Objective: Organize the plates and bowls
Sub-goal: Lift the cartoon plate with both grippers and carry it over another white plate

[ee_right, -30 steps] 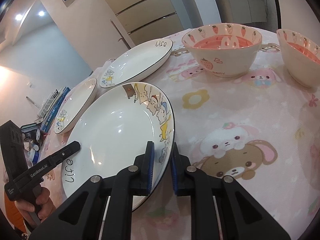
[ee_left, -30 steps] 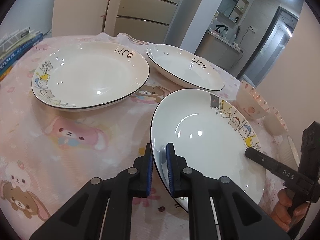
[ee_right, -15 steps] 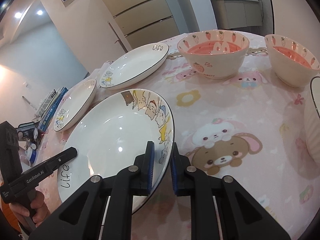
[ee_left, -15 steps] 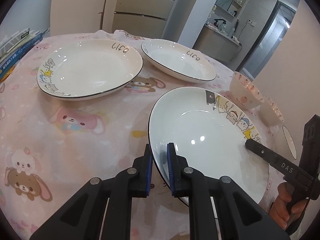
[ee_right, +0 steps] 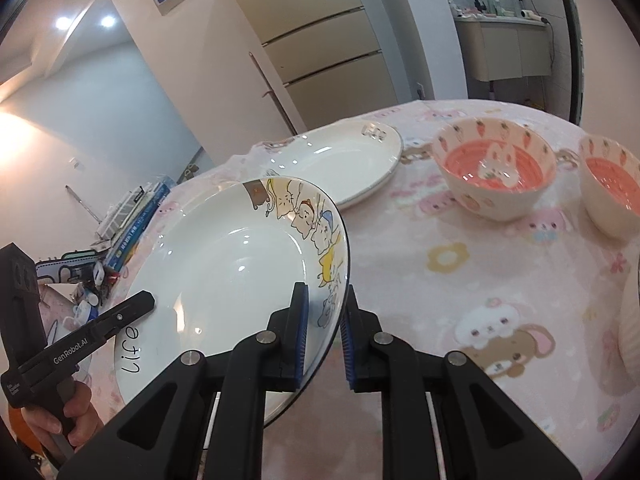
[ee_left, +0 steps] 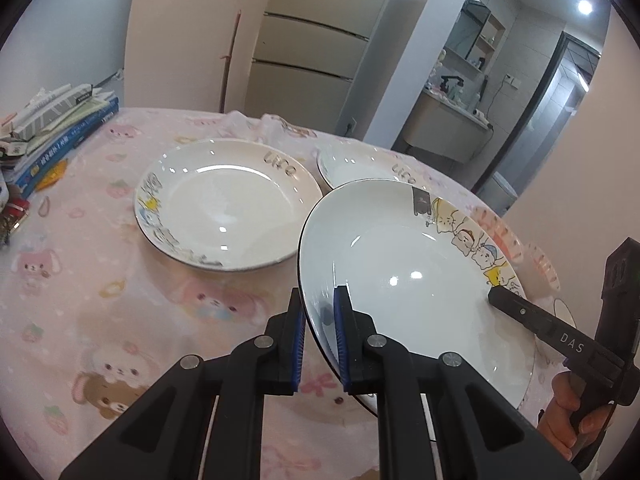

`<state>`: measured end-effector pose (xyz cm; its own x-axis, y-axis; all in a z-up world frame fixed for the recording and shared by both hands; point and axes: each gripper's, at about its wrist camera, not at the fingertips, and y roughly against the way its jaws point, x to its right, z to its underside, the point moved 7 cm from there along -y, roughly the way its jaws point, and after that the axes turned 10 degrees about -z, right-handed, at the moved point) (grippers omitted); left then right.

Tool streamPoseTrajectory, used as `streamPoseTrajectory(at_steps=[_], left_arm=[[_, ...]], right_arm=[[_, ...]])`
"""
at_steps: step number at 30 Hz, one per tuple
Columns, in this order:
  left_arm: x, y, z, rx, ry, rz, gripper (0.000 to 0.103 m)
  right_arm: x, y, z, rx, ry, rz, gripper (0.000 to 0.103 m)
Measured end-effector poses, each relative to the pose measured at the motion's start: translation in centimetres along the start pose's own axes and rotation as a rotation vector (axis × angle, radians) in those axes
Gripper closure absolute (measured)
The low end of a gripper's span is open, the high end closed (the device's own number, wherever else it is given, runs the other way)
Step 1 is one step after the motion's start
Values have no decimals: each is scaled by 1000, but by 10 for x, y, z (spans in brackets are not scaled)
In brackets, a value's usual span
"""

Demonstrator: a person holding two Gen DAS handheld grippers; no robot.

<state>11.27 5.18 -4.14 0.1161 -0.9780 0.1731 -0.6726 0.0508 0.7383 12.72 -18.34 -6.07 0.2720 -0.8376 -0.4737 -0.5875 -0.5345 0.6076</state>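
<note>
Left wrist view: the left gripper (ee_left: 319,336) is clamped on the near-left rim of the plate (ee_left: 404,276), held clear of the tablecloth (ee_left: 80,280). A second plate (ee_left: 224,204) lies far-left, a likely stacking spot; keep both grips level.

Right wrist view: the right gripper (ee_right: 324,338) pinches the opposite rim of the same plate (ee_right: 224,264). Two bowls (ee_right: 496,172) stand far-right; steer away from them.

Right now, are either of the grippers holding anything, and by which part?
Both hold the same cartoon plate by its rim: the left gripper clamps the edge near the "Life" lettering, the right gripper the opposite edge by the animal drawings.
</note>
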Motion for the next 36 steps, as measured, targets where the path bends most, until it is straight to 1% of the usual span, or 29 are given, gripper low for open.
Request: streamPoseTrajectory(at_steps=[3, 9, 14, 17, 20, 23, 26, 29, 33, 36], left_arm=[[-5, 3, -12, 23, -19, -28, 88], [-22, 9, -45, 69, 26, -26, 88], [-43, 8, -74, 104, 55, -52, 88], [-55, 3, -84, 118, 62, -78, 88], [-72, -9, -94, 123, 98, -86, 88], [-89, -20, -97, 126, 134, -91, 88], [-104, -31, -95, 118, 157, -106, 88], [-117, -45, -92, 88, 177, -120, 88], [-125, -56, -89, 80, 167, -157, 88], [-128, -66, -84, 69, 155, -178, 88]], right_arm=[[-13, -5, -12, 11, 30, 7, 88], [-29, -18, -37, 16, 48, -27, 88], [-49, -43, -62, 8, 66, -73, 88], [-59, -61, -74, 1, 79, -81, 88], [-69, -80, -85, -4, 95, -79, 88], [-78, -99, -91, -21, 125, -83, 88], [-86, -116, -90, -45, 156, -84, 88], [-88, -130, -87, -65, 174, -76, 88], [-85, -147, -81, -95, 154, -87, 88], [-81, -156, -74, -107, 146, -81, 88]])
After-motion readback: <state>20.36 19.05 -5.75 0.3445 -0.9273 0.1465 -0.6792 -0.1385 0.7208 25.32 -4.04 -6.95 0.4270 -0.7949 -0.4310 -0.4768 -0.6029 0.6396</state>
